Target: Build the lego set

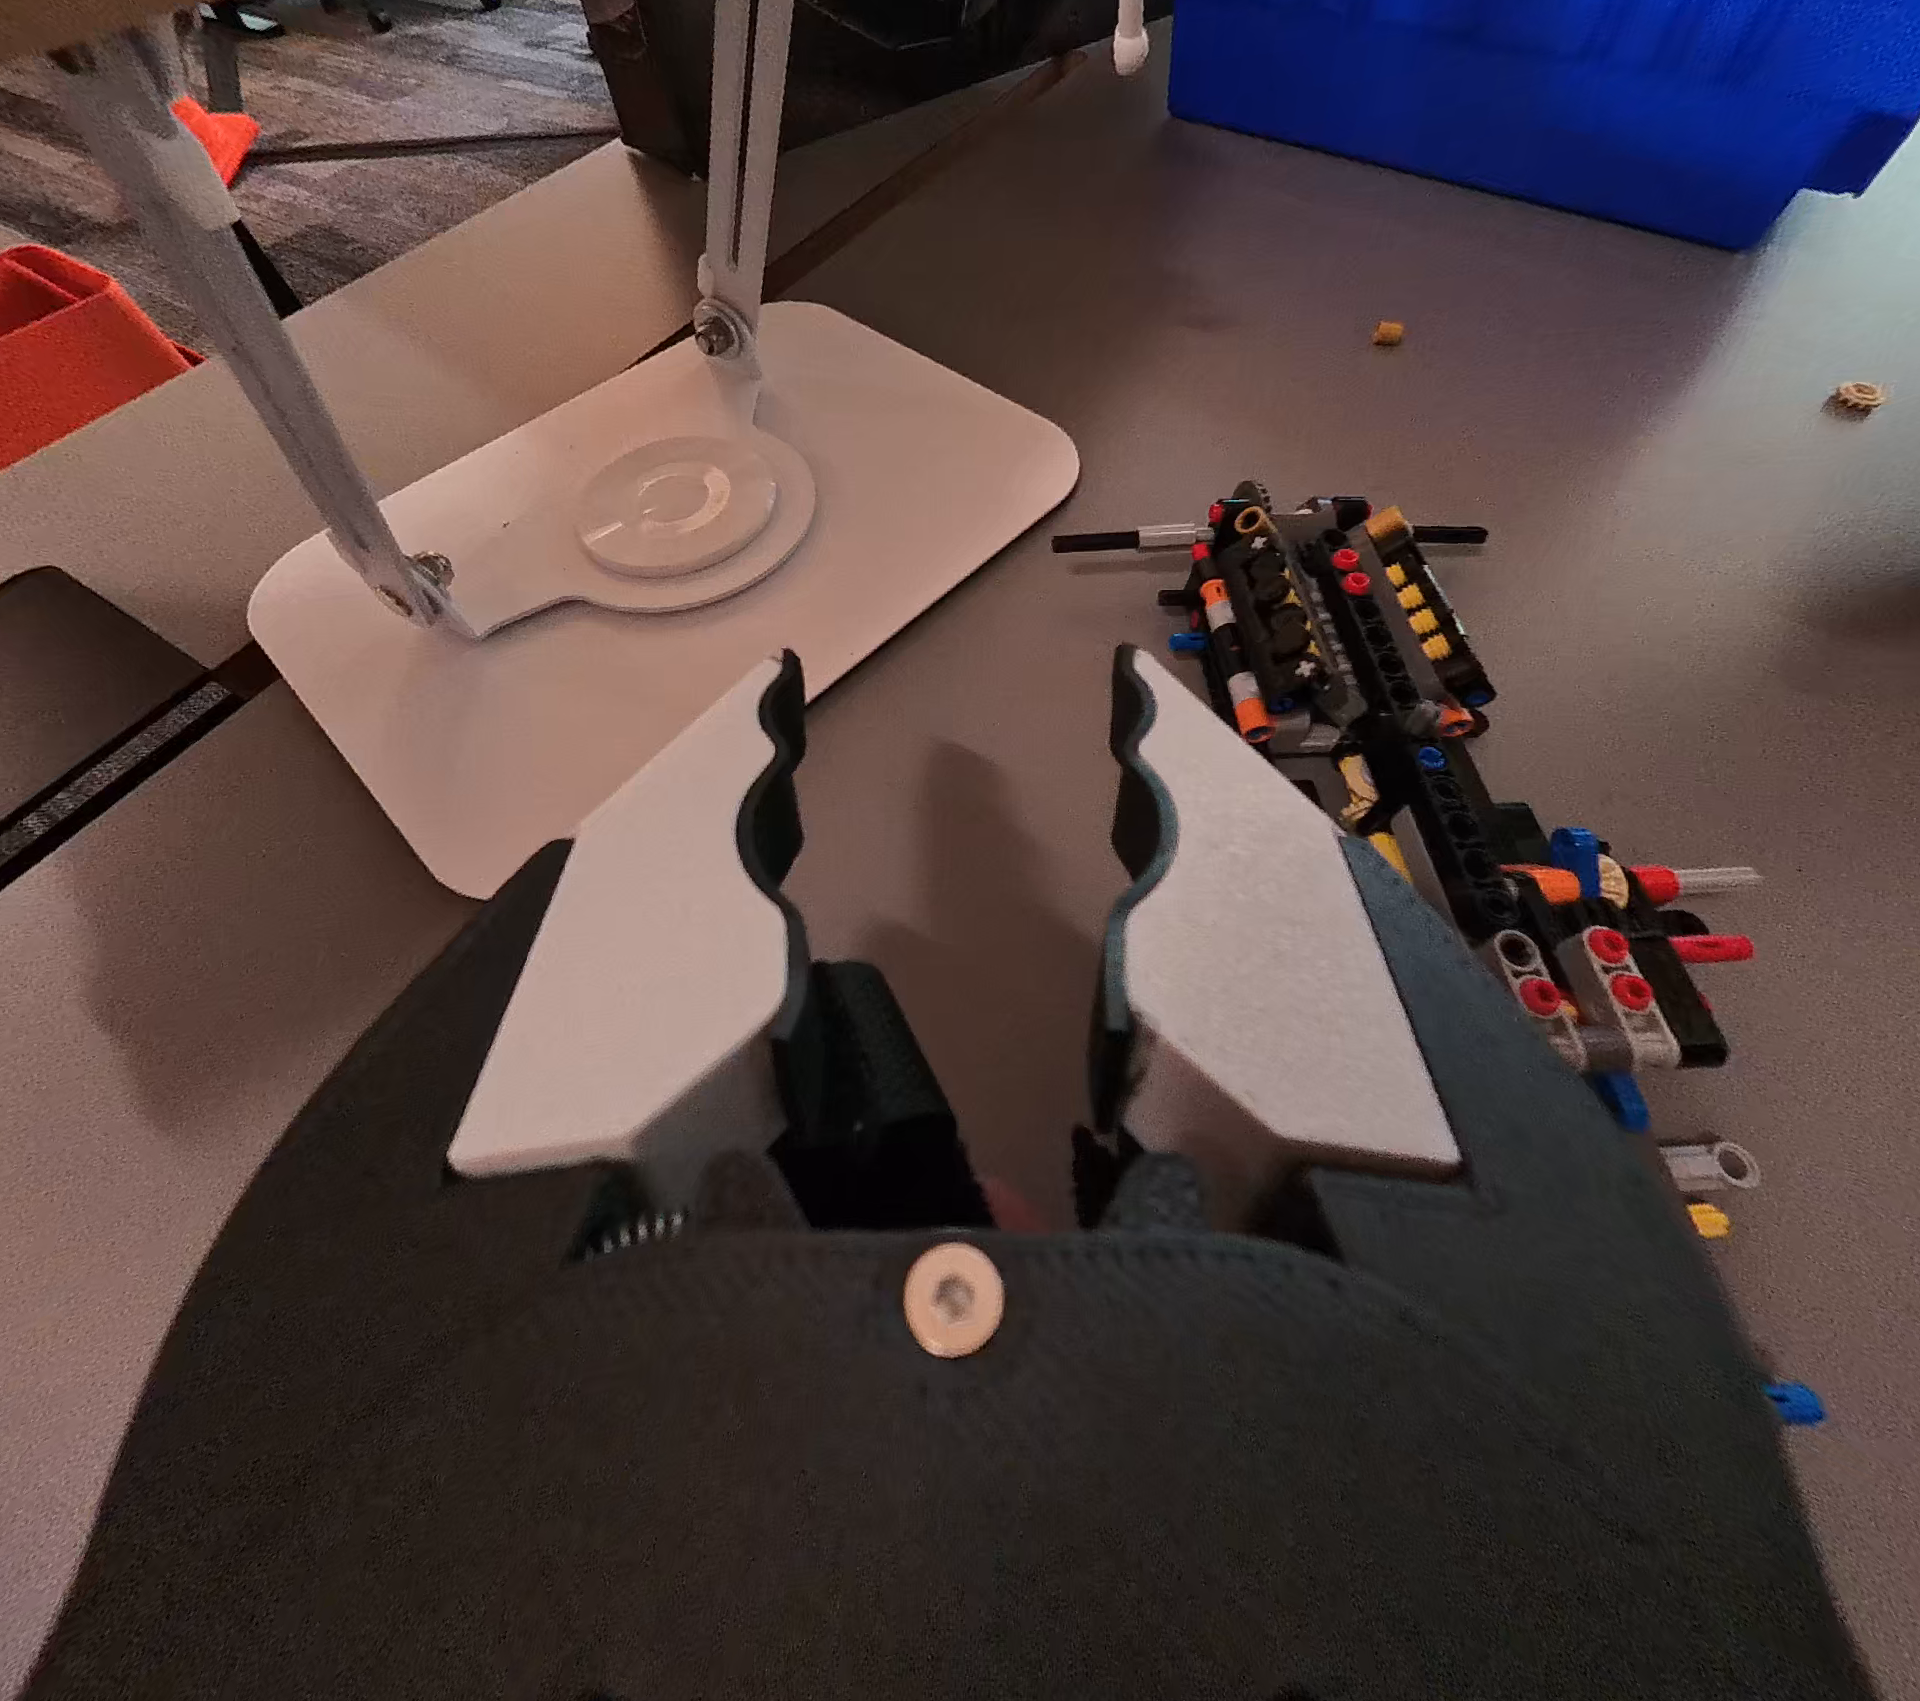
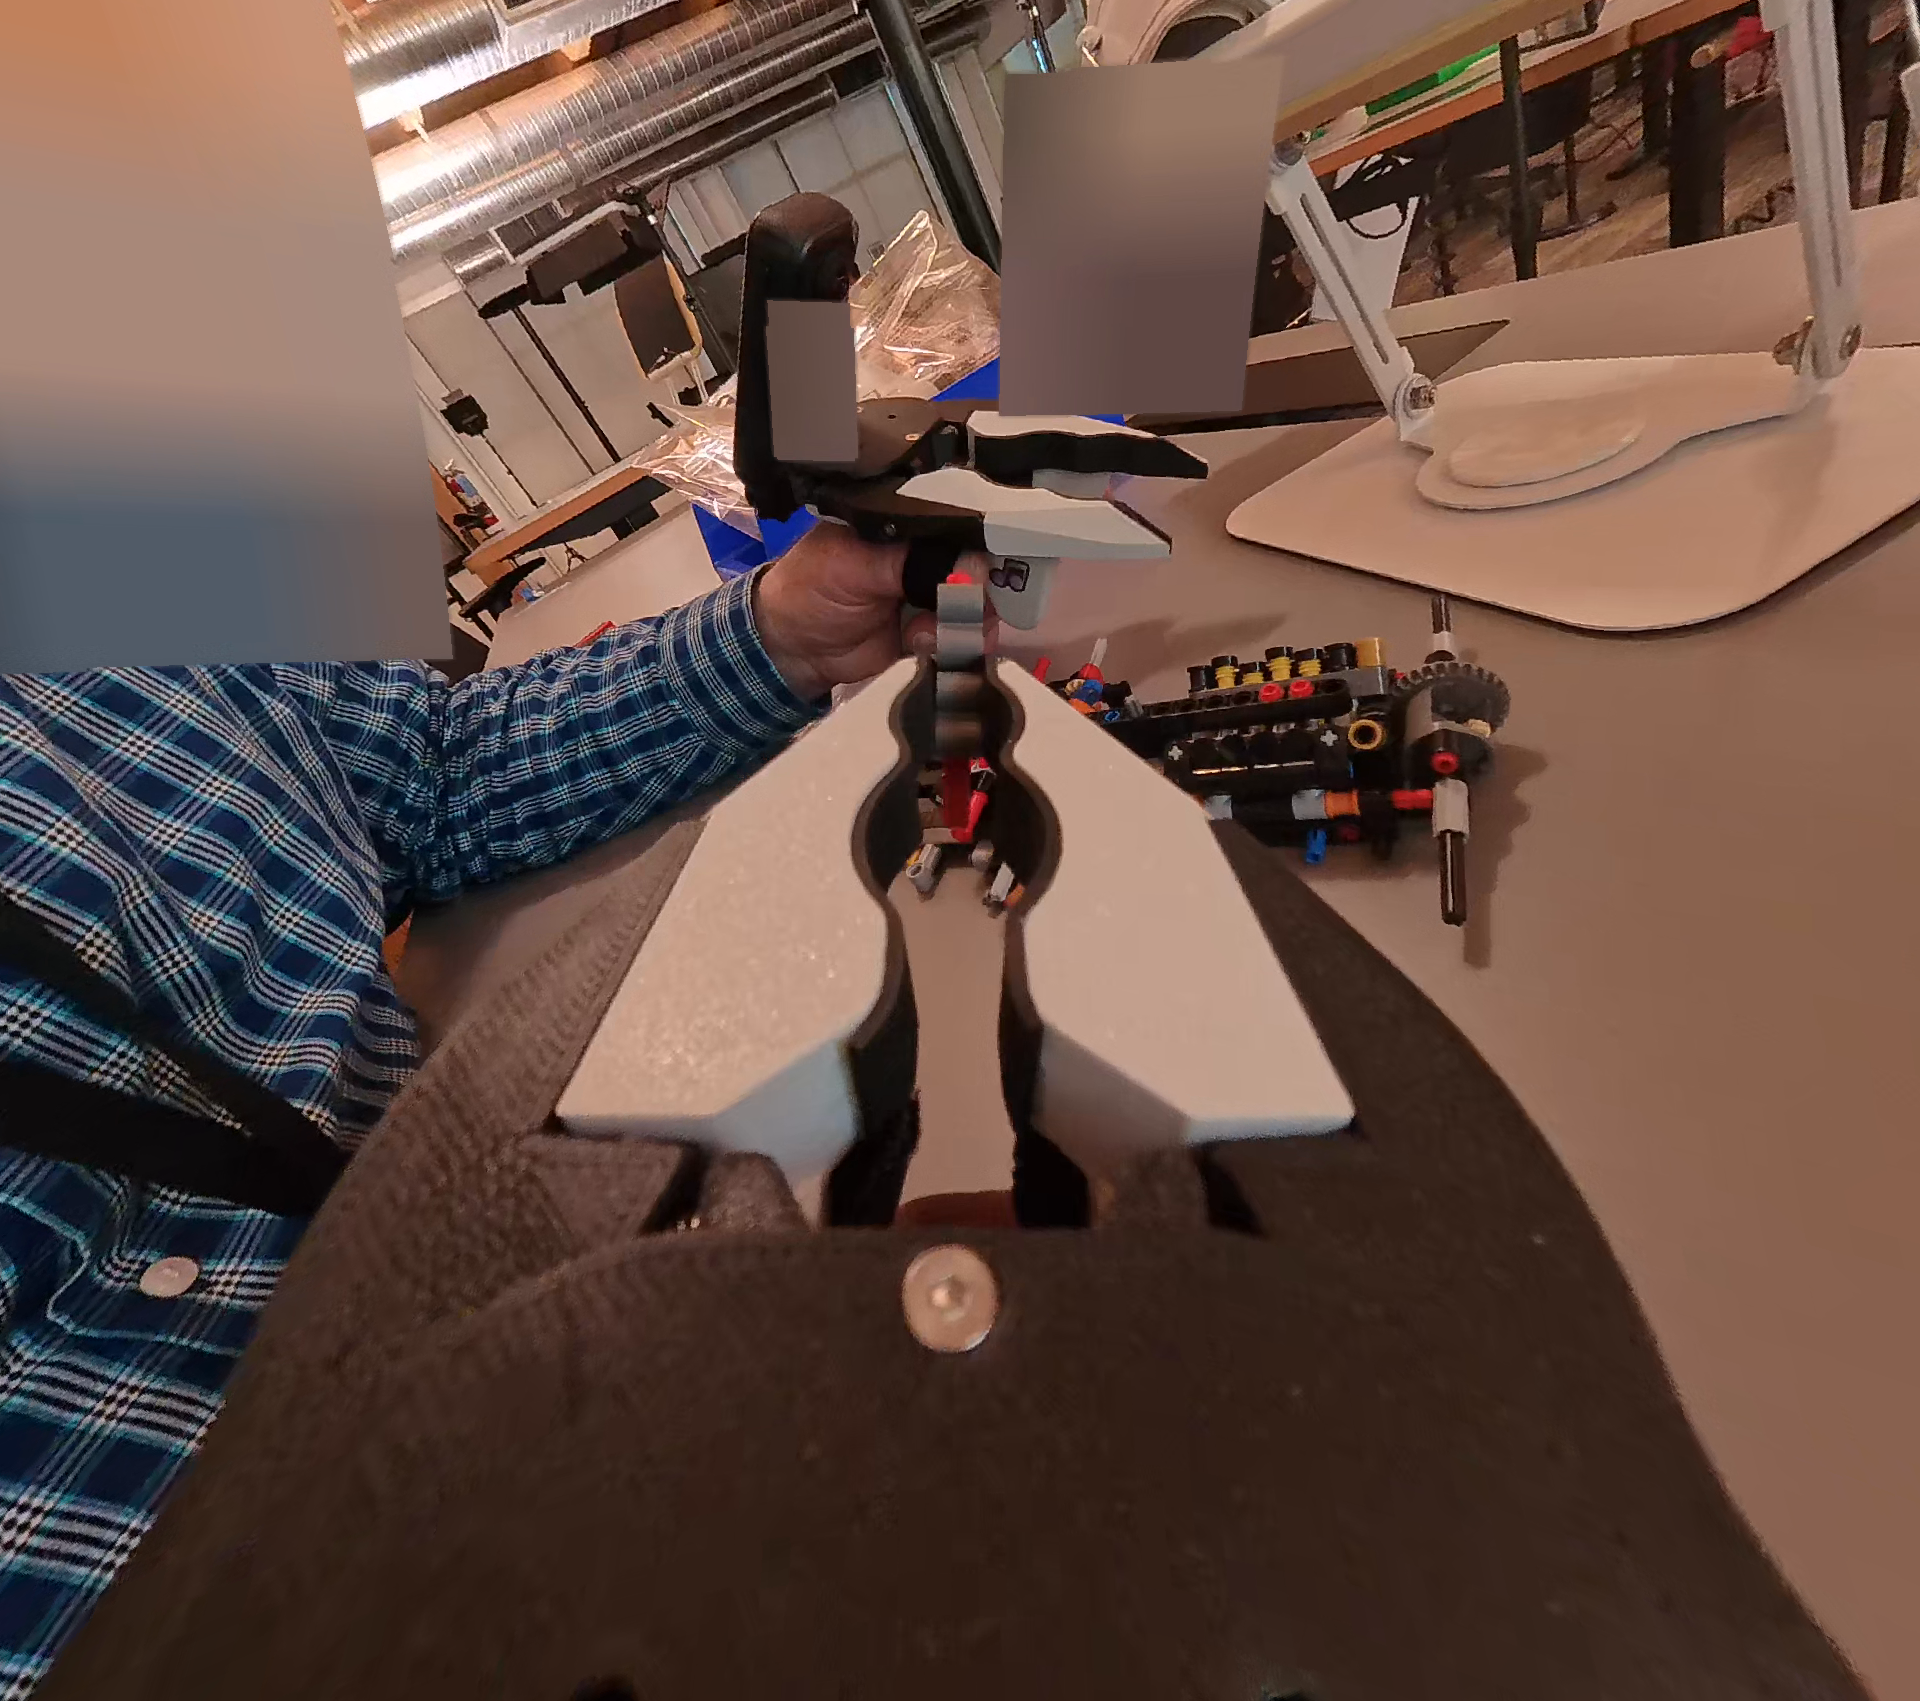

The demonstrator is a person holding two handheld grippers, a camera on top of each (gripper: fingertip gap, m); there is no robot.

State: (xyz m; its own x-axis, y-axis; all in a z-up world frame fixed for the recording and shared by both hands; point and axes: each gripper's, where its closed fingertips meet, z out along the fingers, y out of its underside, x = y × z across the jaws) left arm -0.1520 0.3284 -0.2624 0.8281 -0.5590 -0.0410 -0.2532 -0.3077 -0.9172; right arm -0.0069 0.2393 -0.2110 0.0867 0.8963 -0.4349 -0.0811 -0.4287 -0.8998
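A long, partly built lego assembly [image 1: 1351, 643] of black beams with red, yellow, blue and orange pins lies on the grey table, just right of my left gripper [image 1: 956, 675]. That gripper is open and empty above the bare table. In the right wrist view my right gripper [image 2: 958, 677] is shut on a small grey lego piece [image 2: 961, 623] with a red pin on top, held upright. The assembly [image 2: 1299, 747] lies just beyond and to its right. The left gripper [image 2: 1184, 508] also shows there, open, held in a hand above the table.
A white stand base [image 1: 883, 446] with slanted arms sits left of the assembly and also shows in the right wrist view [image 2: 1558, 529]. A blue bin [image 1: 1538, 10] stands at the back right. Two small tan pieces [image 1: 1387, 332] lie loose. A plaid sleeve [image 2: 312, 799] crosses the left.
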